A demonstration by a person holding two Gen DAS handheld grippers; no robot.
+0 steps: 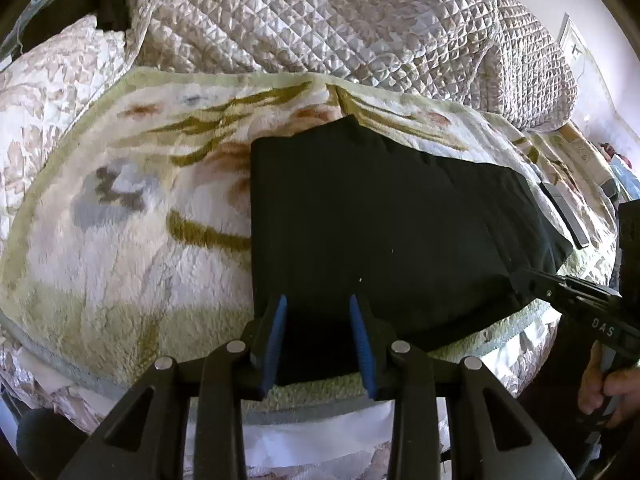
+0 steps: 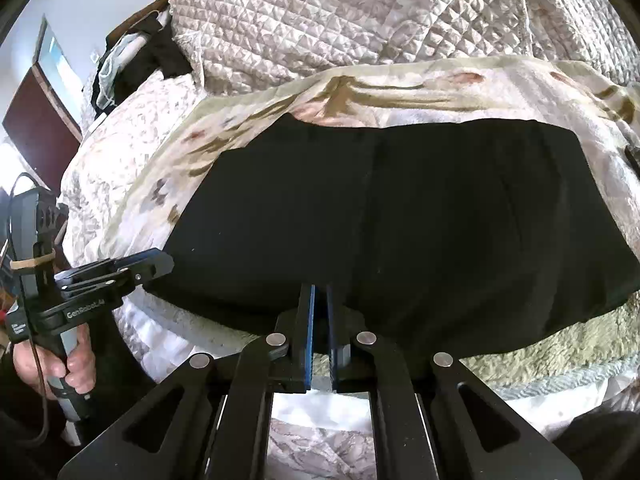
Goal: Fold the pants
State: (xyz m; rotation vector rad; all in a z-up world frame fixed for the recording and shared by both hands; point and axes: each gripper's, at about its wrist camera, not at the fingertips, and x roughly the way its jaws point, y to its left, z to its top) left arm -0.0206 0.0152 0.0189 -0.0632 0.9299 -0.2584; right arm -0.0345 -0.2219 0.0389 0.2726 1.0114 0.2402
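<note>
While my left gripper (image 1: pixel 318 300) stands with its blue pads (image 1: pixel 276 336) parted and nothing pinched between them, it hovers over the near edge of the black pants (image 1: pixel 380 216). My right gripper (image 2: pixel 320 292) has its pads drawn nearly together at the same near edge; whether any cloth is caught between them I cannot tell. The pants lie folded into a flat dark slab, roughly four-sided, on a fleece blanket (image 1: pixel 120 240) patterned in cream, olive and grey. In the left view my right gripper (image 1: pixel 524 276) reaches the slab's right near corner, my right hand (image 1: pixel 604 392) on its handle. In the right view my left gripper (image 2: pixel 160 264) sits at the slab's left near corner, my left hand (image 2: pixel 60 364) wrapped round its grip. Beyond the blanket: a quilted bedspread (image 1: pixel 340 20), bunched up. A flat dark bar-shaped item (image 1: pixel 564 216) rests on the blanket just beside the pants' right edge.
</note>
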